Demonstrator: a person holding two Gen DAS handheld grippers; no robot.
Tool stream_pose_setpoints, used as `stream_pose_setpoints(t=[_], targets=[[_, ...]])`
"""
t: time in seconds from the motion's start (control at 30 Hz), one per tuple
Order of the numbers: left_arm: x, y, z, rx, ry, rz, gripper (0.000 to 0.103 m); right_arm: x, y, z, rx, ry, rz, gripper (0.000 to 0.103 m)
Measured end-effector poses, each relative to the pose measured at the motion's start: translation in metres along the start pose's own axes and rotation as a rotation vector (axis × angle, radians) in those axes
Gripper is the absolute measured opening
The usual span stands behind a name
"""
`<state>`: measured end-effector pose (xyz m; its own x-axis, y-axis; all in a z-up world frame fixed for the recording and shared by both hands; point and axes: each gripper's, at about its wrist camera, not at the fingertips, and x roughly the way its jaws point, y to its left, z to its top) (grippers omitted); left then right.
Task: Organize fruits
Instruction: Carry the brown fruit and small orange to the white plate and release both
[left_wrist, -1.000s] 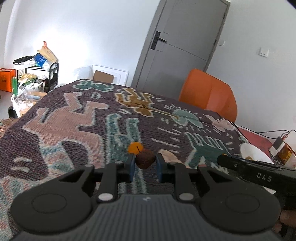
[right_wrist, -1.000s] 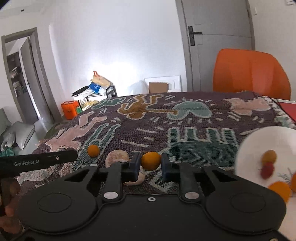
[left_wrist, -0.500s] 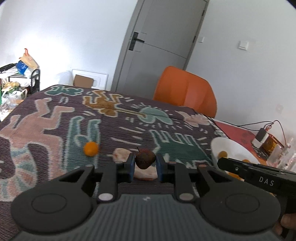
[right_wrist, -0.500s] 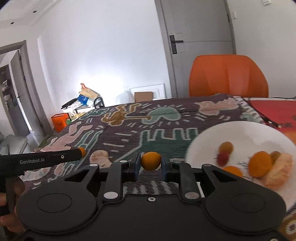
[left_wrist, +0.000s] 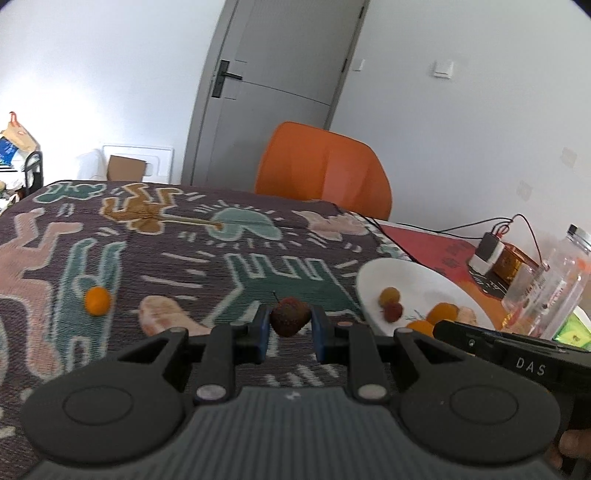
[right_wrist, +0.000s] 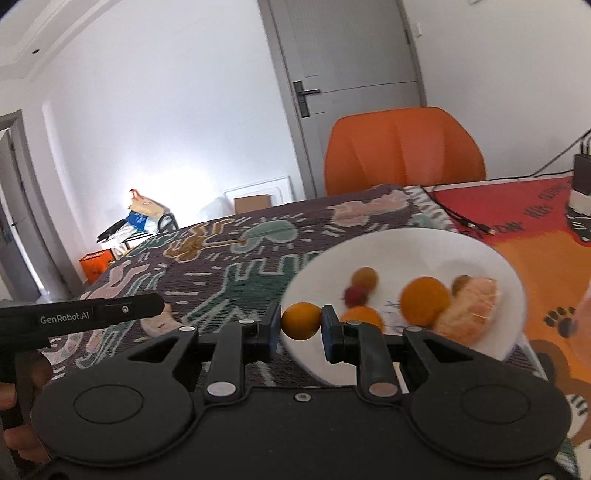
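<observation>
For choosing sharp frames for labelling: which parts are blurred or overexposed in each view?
Right wrist view: the white plate and its fruit are motion-smeared, while the small orange in the right gripper stays sharp; the far wall glares white. Left wrist view: milder blur, the dark red fruit is crisp.

Orange kumquat (right_wrist: 301, 320), dark lychee (left_wrist: 290, 321), gripped.

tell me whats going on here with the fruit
A person is sorting fruit with a gripper in each hand. The left gripper is shut on a dark red fruit; the right gripper is shut on a small orange at the rim of the white plate, which already holds several fruits. One orange fruit lies on the patterned cloth.
</observation>
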<state>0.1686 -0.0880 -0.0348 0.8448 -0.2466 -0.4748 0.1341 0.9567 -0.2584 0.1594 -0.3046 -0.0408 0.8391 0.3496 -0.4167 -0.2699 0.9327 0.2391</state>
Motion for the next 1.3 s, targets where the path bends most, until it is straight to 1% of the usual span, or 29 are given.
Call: stream_pose_setpoints(t=[0.17,0.53,0.57,0.63,0.67,1.13,1.2,1.23,1.3], targets=[[0.006,-0.017,0.000,0.024,0.005,-0.020,0.022,-0.005,-0.014,-0.003,0.017,-0.006,-0.024,0.022],[0.017,-0.046,0.003,0.073,0.014,-0.052,0.022,-0.008,-0.036,-0.009,0.055,-0.014,-0.038,0.022],[0.019,-0.048,0.003,0.077,0.015,-0.056,0.022,-0.008,-0.037,-0.009,0.057,-0.012,-0.040,0.022],[0.021,-0.051,0.004,0.084,0.017,-0.062,0.022,-0.009,-0.039,-0.011,0.063,-0.016,-0.052,0.029],[0.022,-0.054,0.004,0.088,0.018,-0.065,0.022,-0.010,-0.041,-0.012,0.063,-0.018,-0.058,0.029],[0.041,-0.088,0.006,0.131,0.033,-0.125,0.022,-0.027,-0.061,-0.014,0.097,-0.031,-0.087,0.030],[0.042,-0.092,0.008,0.138,0.032,-0.123,0.024,-0.028,-0.061,-0.014,0.099,-0.031,-0.087,0.031],[0.041,-0.093,0.008,0.144,0.024,-0.113,0.028,-0.029,-0.061,-0.015,0.100,-0.031,-0.087,0.031],[0.039,-0.092,0.009,0.148,0.016,-0.096,0.031,-0.029,-0.060,-0.016,0.100,-0.031,-0.084,0.032]])
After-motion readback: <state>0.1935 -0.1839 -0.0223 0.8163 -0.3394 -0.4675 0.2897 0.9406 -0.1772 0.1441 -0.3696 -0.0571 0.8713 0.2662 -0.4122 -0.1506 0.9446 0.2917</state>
